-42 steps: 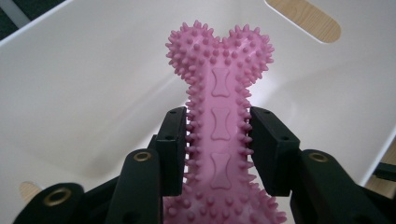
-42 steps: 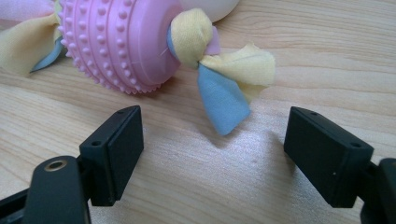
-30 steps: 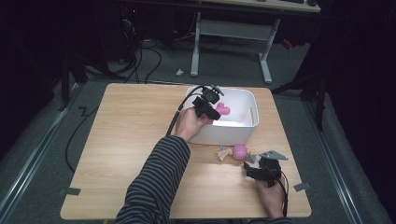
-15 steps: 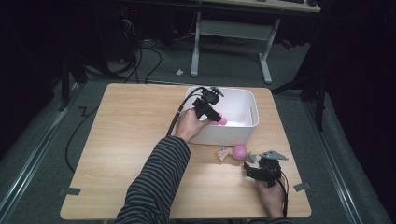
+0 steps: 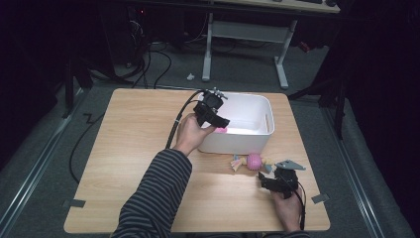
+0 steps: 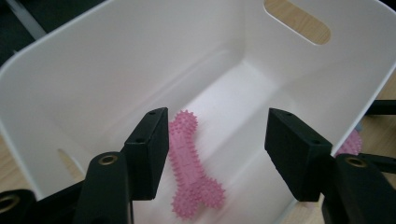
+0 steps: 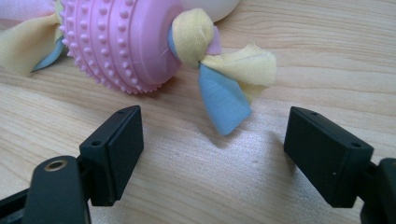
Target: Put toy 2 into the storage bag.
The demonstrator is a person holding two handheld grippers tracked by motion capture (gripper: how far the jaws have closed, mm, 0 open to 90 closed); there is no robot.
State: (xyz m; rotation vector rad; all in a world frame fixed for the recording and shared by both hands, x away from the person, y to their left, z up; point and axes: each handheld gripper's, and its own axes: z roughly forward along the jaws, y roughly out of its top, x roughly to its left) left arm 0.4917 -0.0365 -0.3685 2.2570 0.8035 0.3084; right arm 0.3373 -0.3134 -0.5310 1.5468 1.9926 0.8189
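A pink spiky bone toy (image 6: 189, 170) lies on the floor of the white bin (image 5: 257, 106), also glimpsed as the bone toy (image 5: 221, 130) in the high view. My left gripper (image 5: 217, 118) hovers open over the bin's near-left corner, its jaws (image 6: 215, 154) apart above the bone without touching it. A pink studded ball (image 7: 119, 42) with yellow and blue cloth tails (image 7: 224, 93) lies on the table in front of the bin, seen as the ball (image 5: 254, 161) in the high view. My right gripper (image 5: 271, 179) rests low and open just short of the tails, midpoint (image 7: 212, 151).
The wooden table (image 5: 133, 148) has bare room on its left half. The bin has cut-out handles (image 6: 296, 21). Cables trail off the table's left edge onto a dark floor. A desk frame (image 5: 247, 34) stands beyond the table.
The left gripper has let go of the pink bone toy, which now lies inside the bin. The right gripper has stayed beside the ball.
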